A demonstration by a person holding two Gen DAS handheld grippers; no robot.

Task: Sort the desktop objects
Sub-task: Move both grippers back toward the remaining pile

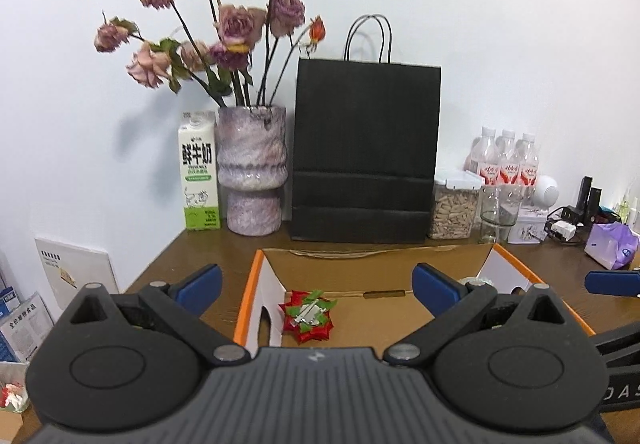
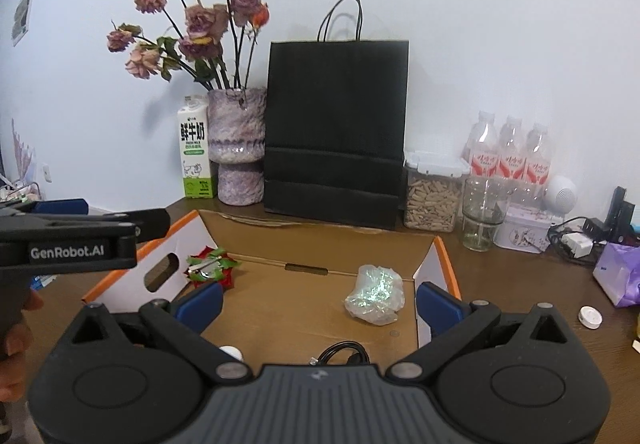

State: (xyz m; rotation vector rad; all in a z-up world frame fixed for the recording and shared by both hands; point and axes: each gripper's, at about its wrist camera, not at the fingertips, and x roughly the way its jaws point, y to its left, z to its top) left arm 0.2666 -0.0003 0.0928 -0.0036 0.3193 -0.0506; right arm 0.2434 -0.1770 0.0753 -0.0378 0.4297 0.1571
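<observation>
An open cardboard box [image 1: 256,276] [image 2: 444,256] with orange-edged white flaps lies on the brown desk. Inside it, a red and green flower hair clip [image 1: 307,316] [image 2: 210,268] rests near the left flap, and a crumpled iridescent plastic wad [image 2: 375,294] sits toward the right. A black cable [image 2: 344,354] and a small white object [image 2: 232,352] lie at the box's near side. My left gripper [image 1: 318,284] hovers open above the box, nothing between its blue pads. My right gripper [image 2: 320,304] is open too, over the box's near part, empty.
Along the wall stand a milk carton [image 1: 199,172], a vase of dried roses [image 1: 252,172], a black paper bag [image 1: 364,152], a seed jar [image 1: 454,204], a glass [image 2: 482,214], bottles [image 2: 510,152], a tin [image 2: 524,230]. Purple tissue pack [image 2: 620,272], white cap [image 2: 590,317], charger cables at right.
</observation>
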